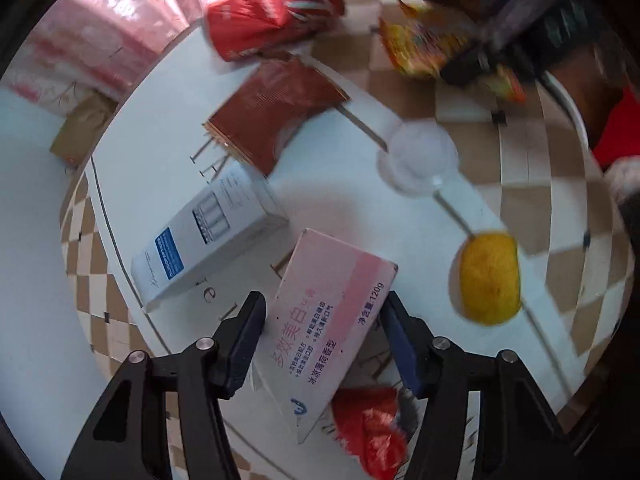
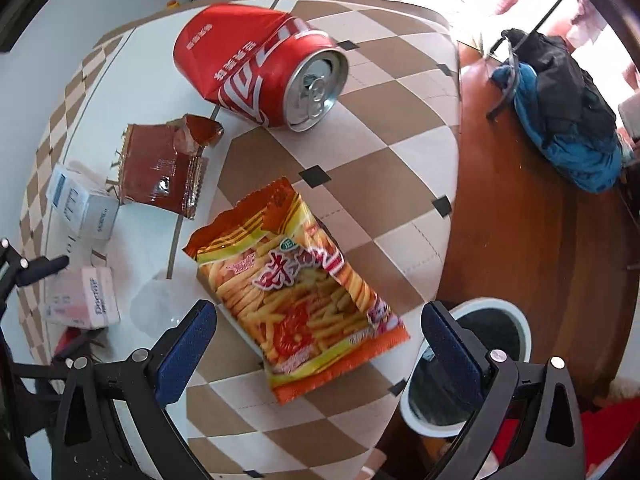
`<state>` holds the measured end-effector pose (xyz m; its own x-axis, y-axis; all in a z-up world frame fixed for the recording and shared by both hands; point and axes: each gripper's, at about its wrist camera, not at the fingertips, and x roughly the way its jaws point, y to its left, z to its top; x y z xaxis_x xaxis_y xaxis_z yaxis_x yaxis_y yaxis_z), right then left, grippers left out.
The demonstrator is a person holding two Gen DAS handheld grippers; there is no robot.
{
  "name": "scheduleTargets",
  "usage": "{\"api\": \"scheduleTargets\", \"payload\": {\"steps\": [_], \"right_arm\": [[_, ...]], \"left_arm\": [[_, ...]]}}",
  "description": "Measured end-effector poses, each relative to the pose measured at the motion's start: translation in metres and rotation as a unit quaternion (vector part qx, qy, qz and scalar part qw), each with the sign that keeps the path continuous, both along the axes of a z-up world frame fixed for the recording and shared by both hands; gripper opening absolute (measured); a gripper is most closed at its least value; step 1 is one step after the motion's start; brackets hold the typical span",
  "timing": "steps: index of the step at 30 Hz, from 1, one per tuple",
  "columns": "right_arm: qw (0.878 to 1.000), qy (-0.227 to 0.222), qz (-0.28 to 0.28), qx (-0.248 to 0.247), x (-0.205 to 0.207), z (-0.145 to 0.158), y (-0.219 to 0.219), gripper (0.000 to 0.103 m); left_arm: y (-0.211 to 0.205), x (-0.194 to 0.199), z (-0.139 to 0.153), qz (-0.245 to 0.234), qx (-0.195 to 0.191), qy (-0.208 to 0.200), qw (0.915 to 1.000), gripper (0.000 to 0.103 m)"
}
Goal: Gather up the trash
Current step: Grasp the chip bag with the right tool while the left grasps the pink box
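Alignment is what our coming move turns on, and it differs between our two hands. Our left gripper [image 1: 322, 332] has the pink toothpaste box [image 1: 328, 328] sitting directly between its fingers, the box's long axis running from near-left to far-right, skewed against the line of the jaws. The jaws stand parted at either long side of the box; whether the pads already touch the cardboard we cannot tell. Our right gripper [image 2: 320, 344] is spread wide, holding nothing, with the near end of the snack bag [image 2: 292, 284] lying between its fingers. The bag's long axis runs from far-left to near-right, again diagonal to the jaws.

Both pieces lie on the checked table [image 2: 400, 168]. The bin [image 2: 504, 312] stands off the table's near-right edge, just beside our right fingers, so we judge the right hand far nearer to it. Farther off lie the crushed red can [image 2: 260, 68], the brown wrapper [image 2: 160, 168] and the white box [image 1: 208, 232].
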<state>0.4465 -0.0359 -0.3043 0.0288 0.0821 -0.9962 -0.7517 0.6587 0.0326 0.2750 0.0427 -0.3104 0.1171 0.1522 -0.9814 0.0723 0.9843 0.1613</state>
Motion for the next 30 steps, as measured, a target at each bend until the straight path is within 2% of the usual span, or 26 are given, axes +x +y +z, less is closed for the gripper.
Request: {"api": "scheduleTargets", "payload": {"steps": [3, 5, 7, 8, 11, 13, 15, 17, 19, 23, 30], "right_arm": [[1.0, -0.003, 0.021, -0.008, 0.003, -0.008, 0.011, 0.103], [0.999, -0.006, 0.029, -0.013, 0.003, -0.012, 0.015, 0.103], [0.999, -0.004, 0.03, -0.018, 0.004, -0.016, 0.018, 0.103], [0.999, 0.0, 0.028, -0.018, 0.004, -0.019, 0.018, 0.103], [1.0, 0.004, 0.014, -0.023, 0.002, -0.024, 0.017, 0.103], [1.0, 0.012, 0.0, -0.019, 0.001, -0.025, 0.015, 0.102], [1.0, 0.014, -0.009, -0.02, -0.003, -0.027, 0.011, 0.093], [1.0, -0.005, -0.009, -0.025, -0.009, -0.025, 0.009, 0.083], [1.0, -0.007, -0.017, -0.02, -0.013, -0.02, 0.005, 0.062], [0.999, -0.006, -0.038, 0.007, -0.022, -0.005, -0.007, 0.053], [0.994, -0.01, -0.077, 0.073, -0.05, 0.039, -0.034, 0.052]], "left_arm": [[0.02, 0.005, 0.003, 0.078, -0.01, -0.014, 0.9968, 0.056], [0.039, 0.005, 0.004, 0.156, -0.013, -0.023, 0.9874, 0.056], [0.052, 0.003, 0.005, 0.22, -0.025, -0.033, 0.9746, 0.057], [0.055, 0.002, 0.005, 0.235, -0.029, -0.037, 0.971, 0.057], [0.055, 0.003, -0.001, 0.237, -0.033, -0.023, 0.9707, 0.057], [0.05, 0.003, -0.005, 0.226, -0.015, -0.023, 0.9736, 0.057], [0.051, 0.002, -0.006, 0.224, -0.008, -0.033, 0.9739, 0.055], [0.043, -0.005, -0.004, 0.226, 0.001, -0.041, 0.9733, 0.052], [0.036, -0.012, 0.004, 0.229, 0.011, -0.053, 0.9718, 0.05], [0.027, -0.023, 0.03, 0.246, 0.025, -0.085, 0.9651, 0.05], [0.014, -0.049, 0.088, 0.287, 0.048, -0.156, 0.944, 0.05]]}}
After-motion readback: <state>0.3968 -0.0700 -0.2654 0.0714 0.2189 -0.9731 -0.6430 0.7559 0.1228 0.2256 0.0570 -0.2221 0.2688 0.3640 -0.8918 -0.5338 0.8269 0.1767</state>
